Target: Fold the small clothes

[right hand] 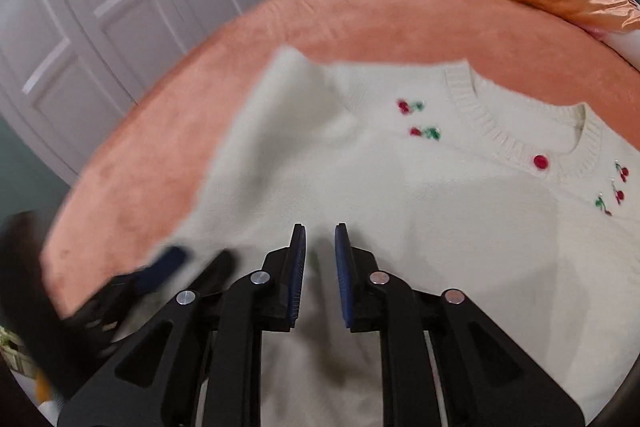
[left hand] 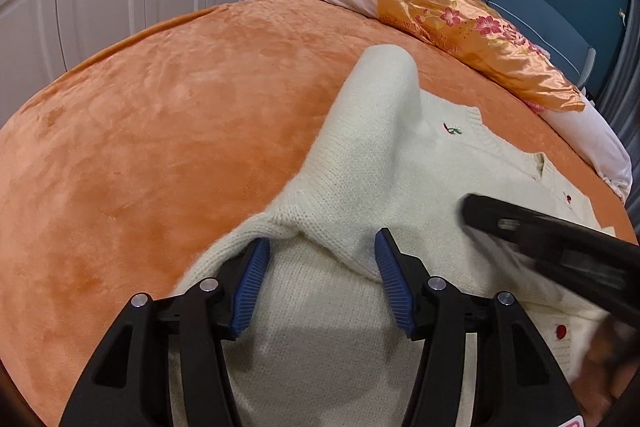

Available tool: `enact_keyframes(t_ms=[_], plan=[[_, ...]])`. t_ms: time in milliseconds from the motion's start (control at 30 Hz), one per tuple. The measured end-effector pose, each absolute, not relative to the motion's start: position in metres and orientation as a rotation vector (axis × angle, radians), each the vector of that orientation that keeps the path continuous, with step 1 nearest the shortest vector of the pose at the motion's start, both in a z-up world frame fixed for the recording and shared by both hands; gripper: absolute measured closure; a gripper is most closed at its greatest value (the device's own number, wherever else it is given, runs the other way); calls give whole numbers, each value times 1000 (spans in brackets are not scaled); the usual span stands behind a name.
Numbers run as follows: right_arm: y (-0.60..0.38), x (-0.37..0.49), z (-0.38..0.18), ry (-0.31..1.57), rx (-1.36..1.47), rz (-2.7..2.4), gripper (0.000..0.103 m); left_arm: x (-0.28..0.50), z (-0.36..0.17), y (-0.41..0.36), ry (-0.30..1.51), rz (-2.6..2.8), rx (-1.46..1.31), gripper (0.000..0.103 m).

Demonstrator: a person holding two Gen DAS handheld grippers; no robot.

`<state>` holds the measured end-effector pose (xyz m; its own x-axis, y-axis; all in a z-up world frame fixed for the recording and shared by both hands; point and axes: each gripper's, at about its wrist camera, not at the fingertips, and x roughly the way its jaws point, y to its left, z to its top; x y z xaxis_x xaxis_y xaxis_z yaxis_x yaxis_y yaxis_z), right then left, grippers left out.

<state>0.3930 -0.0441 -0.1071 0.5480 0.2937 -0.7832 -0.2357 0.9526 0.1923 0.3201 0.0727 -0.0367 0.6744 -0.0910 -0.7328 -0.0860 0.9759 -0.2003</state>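
On the orange bed (left hand: 160,115) lies 1 cream cardigan (left hand: 420,179), face up, its neckline toward the pillows (left hand: 460,15) and its hem toward the person. Farthest left, the sleeve (left hand: 360,131) has been brought over the body and runs from the shoulder fold far out down to a bunched cuff just ahead of the left gripper (left hand: 320,267). That gripper is released, its 2 blue pads spread wide with cuff and knit between them but not pinched. So the sleeve's long axis runs nearly straight away from the left gripper, which is the nearer of the 2 to it.

Further right, the right gripper (right hand: 320,267) hangs over the cardigan's lower middle, its pads close together but with a narrow gap and nothing clearly held; it looks slack rather than clenched. From it the cardigan's long axis runs hem to collar (right hand: 520,131), pointing up and slightly right.
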Motion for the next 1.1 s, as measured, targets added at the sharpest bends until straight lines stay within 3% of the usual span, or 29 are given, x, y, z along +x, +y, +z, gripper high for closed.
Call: enact_keyframes(t_ms=[33,233,400,500,767,900,1100], plan=[[-58,396,-111,936,103,326,103,320,-37,72,833,-5,-223,45],[-201,353,-113,861,397,199,103,320,-39,70,829,-29,-221,38],[-286,303,-108,835,451,-100,103,320,-37,69,828,-34,-227,38],[-260,299,-85,811,342,-126,98,310,-19,75,805,-57,-290,44],[-99,354,-59,862,187,358,98,297,30,80,688,-34,-314,44],[-27,412,-81,933,98,398,98,322,2,78,783,52,-199,43],[37,467,-118,1018,-37,360,98,322,-35,118,807,84,-394,35]])
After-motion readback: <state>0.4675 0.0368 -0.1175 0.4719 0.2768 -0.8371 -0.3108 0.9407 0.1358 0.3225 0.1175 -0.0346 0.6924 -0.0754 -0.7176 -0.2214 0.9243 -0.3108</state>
